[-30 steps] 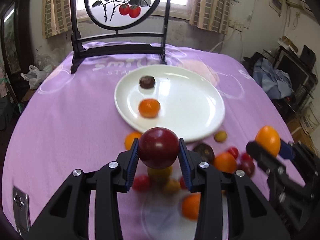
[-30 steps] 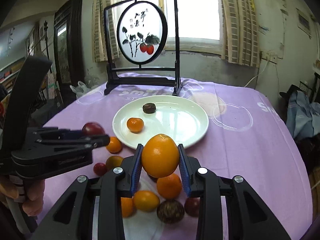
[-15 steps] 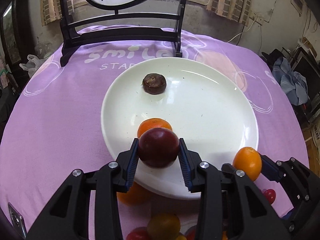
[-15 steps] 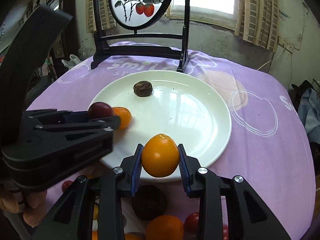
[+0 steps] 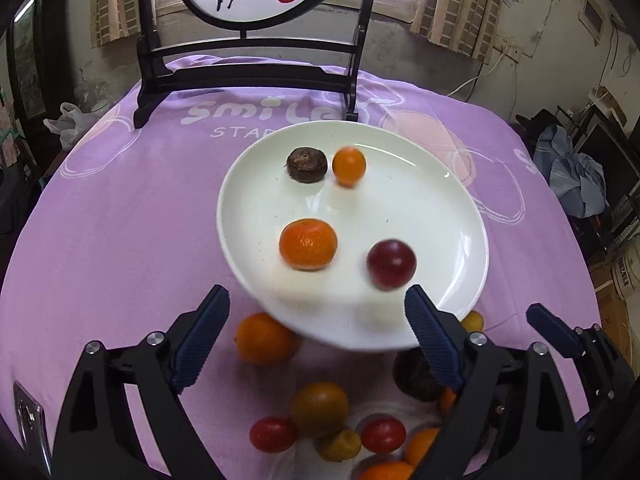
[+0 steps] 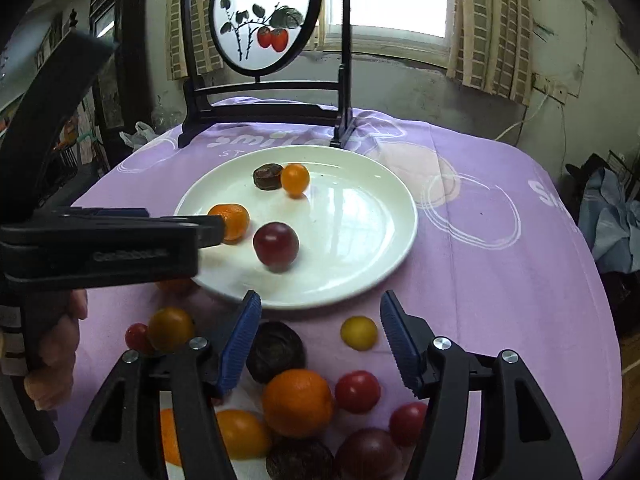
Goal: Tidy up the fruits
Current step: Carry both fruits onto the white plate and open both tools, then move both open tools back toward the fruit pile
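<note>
On my left I see the left gripper (image 5: 316,316) with its blue-padded jaws spread wide and nothing between them, hanging over the near rim of the white plate (image 5: 460,216). The plate sits on the purple tablecloth (image 5: 120,208), in front of the black-framed persimmon screen (image 5: 248,60) at the far edge.

On the plate, from left to right, I count a mandarin (image 5: 308,244) near the front left, a dark brown round fruit (image 5: 306,165) farther back, a small orange fruit (image 5: 349,166) touching or just beside it, and a dark red plum (image 5: 391,264) near the front right, blurred. All are roundish, so I can't give any of them a long axis or heading.

Off the plate, an orange (image 5: 262,338) lies just beside the near rim, and a loose cluster of red, yellow and orange small fruits (image 5: 320,420) sits nearer to me.

On my right, the right gripper (image 6: 320,340) is likewise parted and empty, poised above the tablecloth short of the plate, with a dark wrinkled fruit (image 6: 275,351), a small yellow fruit (image 6: 359,333) and a large orange (image 6: 297,402) below it.
</note>
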Available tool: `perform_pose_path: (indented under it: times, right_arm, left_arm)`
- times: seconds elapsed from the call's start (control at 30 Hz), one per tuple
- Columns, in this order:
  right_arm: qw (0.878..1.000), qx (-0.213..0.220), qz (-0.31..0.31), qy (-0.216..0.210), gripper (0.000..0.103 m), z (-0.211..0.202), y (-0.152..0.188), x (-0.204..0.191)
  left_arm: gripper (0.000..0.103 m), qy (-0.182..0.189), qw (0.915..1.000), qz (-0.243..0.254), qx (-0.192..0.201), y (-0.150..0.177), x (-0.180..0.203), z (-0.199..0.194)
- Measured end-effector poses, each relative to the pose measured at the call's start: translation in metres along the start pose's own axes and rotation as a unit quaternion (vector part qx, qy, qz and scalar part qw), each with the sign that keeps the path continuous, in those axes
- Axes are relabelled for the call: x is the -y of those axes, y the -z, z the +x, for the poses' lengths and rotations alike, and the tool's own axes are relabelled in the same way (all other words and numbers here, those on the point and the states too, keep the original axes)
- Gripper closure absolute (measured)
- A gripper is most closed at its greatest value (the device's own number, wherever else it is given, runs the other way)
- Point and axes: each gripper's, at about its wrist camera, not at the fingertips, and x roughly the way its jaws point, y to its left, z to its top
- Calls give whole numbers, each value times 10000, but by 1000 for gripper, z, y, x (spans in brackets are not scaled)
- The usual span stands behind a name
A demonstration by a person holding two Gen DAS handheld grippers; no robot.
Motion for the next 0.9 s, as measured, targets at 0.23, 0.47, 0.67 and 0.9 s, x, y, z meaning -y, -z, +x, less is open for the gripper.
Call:
perform_pose_path:
  times: [0.23,0.47,0.67,0.9]
  right_arm:
    - [9991,-49,383,145,31,-34,42,27]
    - [9992,-197,327,133,31,-61,86,26]
    - [9981,-590,59,154,31,-54,113,8]
    - [9947,-673,619,473,31,-45,101,30]
  left_arm:
    - [14,-97,9998,134,-86,54,-9,-28]
    - [10,-249,9989,385,84,92,-13,-53]
    - [10,-55,9996,235,153,105,-31,-47]
    - [10,93,9997,204,66,104,-35,-40]
